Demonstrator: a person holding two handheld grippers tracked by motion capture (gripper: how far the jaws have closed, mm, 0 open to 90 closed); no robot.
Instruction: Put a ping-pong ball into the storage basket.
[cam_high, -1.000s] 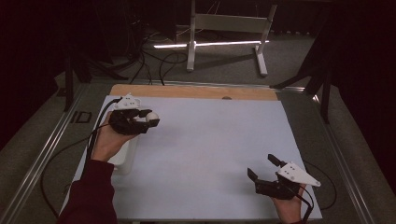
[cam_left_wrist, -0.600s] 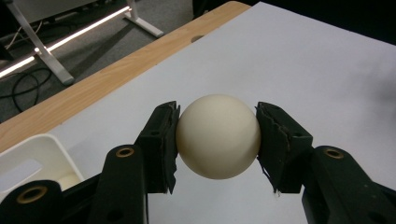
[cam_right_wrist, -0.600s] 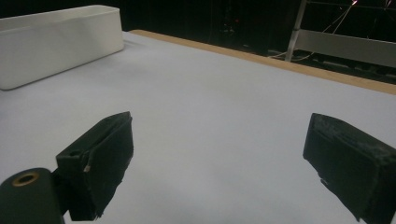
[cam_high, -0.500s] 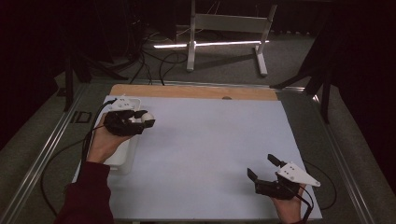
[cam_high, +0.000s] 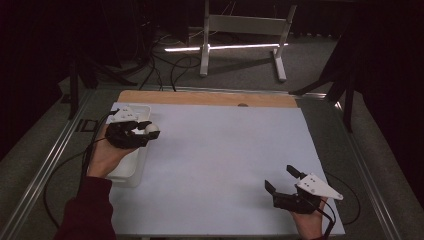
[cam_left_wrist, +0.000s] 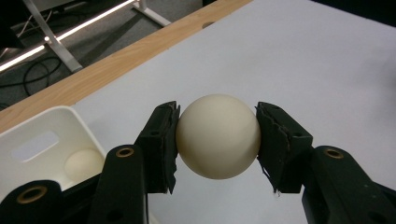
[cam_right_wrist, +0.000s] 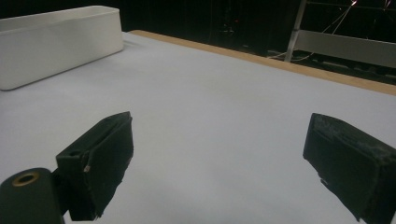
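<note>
In the left gripper view a cream-white ball (cam_left_wrist: 217, 136) sits squeezed between both black pads of my left gripper (cam_left_wrist: 217, 142). From the high view, that left gripper (cam_high: 148, 133) holds the ball (cam_high: 152, 131) just over the right rim of a white bin (cam_high: 129, 171) at the table's left. A second pale ball (cam_left_wrist: 84, 164) lies inside the bin (cam_left_wrist: 44, 122). Near the front right corner my right gripper (cam_high: 282, 181) hovers low over the white sheet, jaws wide apart. Nothing is between the jaws of the right gripper (cam_right_wrist: 219, 163).
A white sheet (cam_high: 225, 150) covers the table, with a wooden strip (cam_high: 200, 98) along the far edge. The white bin (cam_right_wrist: 56, 42) stands far off in the right gripper view. A metal stand (cam_high: 240, 30) and cables lie on the floor beyond.
My left gripper has shifted a little to the left and nearer, toward the bin, with the ball still in it. The right gripper has stayed put.
</note>
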